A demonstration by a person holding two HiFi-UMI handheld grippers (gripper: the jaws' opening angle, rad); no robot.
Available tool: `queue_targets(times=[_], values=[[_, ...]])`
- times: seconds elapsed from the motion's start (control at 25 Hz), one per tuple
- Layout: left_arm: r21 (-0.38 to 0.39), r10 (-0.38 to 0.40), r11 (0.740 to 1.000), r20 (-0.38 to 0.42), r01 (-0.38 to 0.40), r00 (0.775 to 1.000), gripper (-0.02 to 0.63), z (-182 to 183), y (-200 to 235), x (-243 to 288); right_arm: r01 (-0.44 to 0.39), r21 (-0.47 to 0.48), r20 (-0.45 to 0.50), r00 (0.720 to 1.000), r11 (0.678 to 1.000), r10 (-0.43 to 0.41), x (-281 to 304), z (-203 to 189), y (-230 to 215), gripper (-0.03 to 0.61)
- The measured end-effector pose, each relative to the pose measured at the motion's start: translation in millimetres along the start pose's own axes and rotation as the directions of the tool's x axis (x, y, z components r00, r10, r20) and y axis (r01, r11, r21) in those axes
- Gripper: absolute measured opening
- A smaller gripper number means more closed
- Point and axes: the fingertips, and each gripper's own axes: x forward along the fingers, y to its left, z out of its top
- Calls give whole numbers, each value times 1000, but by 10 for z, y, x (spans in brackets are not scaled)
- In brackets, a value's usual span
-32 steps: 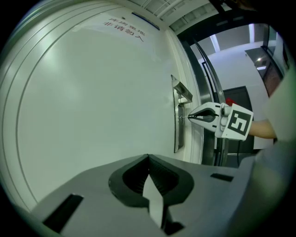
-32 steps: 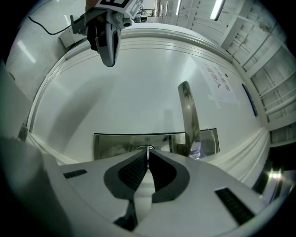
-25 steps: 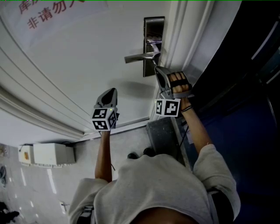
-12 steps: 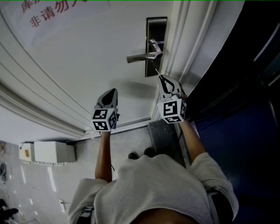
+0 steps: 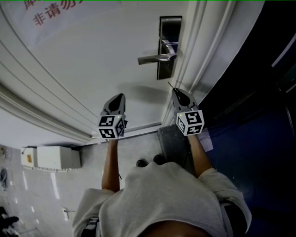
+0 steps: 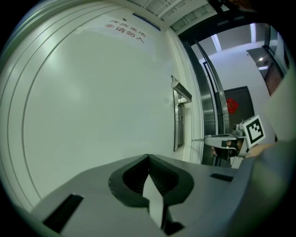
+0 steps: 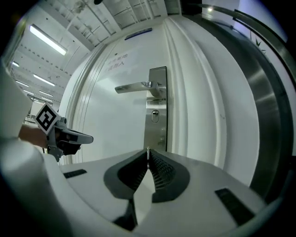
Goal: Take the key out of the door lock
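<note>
The steel lock plate [image 5: 166,46] with its lever handle [image 5: 155,59] sits on the white door. My right gripper [image 5: 175,90] hangs below the plate, shut on the thin key [image 5: 170,85], which sticks out of its tip, clear of the lock. In the right gripper view the keyhole [image 7: 155,115] is bare and a sliver of key shows at the closed jaws [image 7: 147,152]. The left gripper view shows the key [image 6: 198,139] pointing at the door. My left gripper [image 5: 118,96] is shut on nothing, to the left of the lock, close to the door face.
Ridged white door frame [image 5: 194,55] runs beside the lock, with a dark blue panel [image 5: 249,115] to its right. Red lettering [image 5: 51,14] is on the door. A white box [image 5: 51,158] lies on the floor at the left; a grey mat [image 5: 172,143] lies under the right arm.
My right gripper rolled upright and drew back down from the lock plate with the key in its jaws. The left gripper stayed where it was.
</note>
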Motion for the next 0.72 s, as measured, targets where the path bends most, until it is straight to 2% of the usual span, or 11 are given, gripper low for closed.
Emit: queue_targets(times=[0.72], values=[[-27, 129, 991, 0, -129, 992, 18, -98, 462, -422, -146, -24, -4, 989, 989, 146, 362, -13, 603, 31]])
